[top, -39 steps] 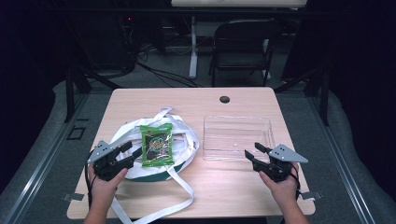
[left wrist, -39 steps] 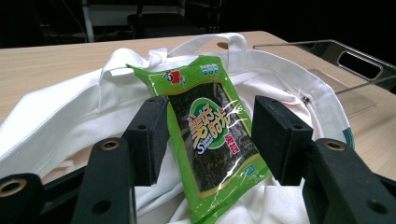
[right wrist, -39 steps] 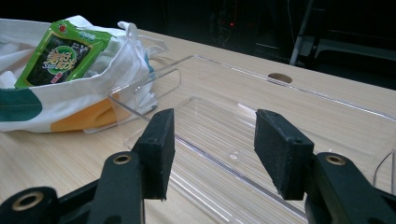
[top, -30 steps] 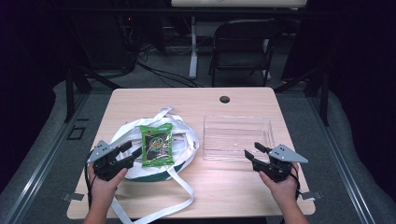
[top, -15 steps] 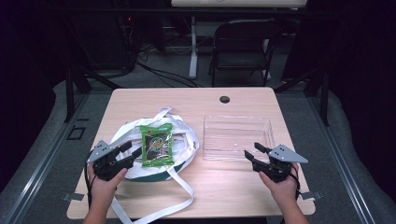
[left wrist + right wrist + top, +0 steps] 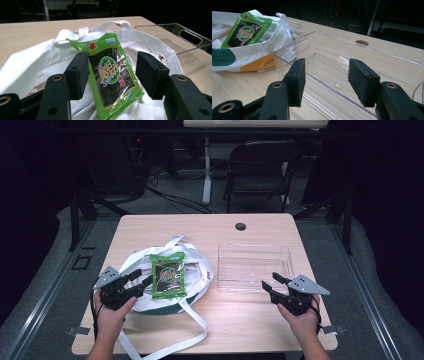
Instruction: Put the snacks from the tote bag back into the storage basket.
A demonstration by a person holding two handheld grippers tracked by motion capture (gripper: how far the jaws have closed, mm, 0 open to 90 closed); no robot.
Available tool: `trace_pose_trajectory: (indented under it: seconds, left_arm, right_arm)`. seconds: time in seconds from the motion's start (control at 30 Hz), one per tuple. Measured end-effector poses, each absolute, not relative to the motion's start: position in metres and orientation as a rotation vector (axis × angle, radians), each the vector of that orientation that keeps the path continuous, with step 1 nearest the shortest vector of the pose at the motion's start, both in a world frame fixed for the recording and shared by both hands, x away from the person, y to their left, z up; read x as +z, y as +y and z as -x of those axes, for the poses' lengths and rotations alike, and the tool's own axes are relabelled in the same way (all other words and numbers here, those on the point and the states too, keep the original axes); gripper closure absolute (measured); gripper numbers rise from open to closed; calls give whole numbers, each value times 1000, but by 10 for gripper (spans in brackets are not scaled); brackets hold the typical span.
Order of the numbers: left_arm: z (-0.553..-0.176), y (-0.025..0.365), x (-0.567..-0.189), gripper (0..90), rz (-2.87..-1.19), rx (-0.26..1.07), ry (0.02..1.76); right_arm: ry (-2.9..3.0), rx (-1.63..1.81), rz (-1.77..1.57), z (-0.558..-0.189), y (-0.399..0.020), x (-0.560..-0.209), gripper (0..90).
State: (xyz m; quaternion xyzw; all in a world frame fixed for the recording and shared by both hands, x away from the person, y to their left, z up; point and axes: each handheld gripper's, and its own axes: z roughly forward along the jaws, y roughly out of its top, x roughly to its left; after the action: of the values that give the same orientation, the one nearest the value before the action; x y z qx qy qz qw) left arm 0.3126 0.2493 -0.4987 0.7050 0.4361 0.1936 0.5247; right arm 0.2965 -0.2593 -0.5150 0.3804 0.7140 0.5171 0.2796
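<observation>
Two grippers are hovering over the desk [image 6: 250,320], both with jaws spread and gripping nothing. The left gripper [image 6: 141,279] has just been opening its jaws wider, and the green seaweed packet [image 6: 168,275] is lying just beyond them on the white tote bag [image 6: 200,270], left of the clear tray [image 6: 285,255]. To grasp well, it should be advancing level until the pads [image 6: 79,72] are straddling the packet's near edge, then closing gently so the slick film is not slipping. The right gripper [image 6: 269,284] is waiting at the tray's near right corner.
</observation>
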Motion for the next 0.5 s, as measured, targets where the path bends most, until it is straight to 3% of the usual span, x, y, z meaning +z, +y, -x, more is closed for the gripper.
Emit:
trace_pose_trajectory:
  seconds: [0.5]
  left_arm:
    - [-338, 243, -480, 419, -1769, 374, 1148]
  right_arm:
    - [1916, 1392, -1027, -297, -260, -515, 476]
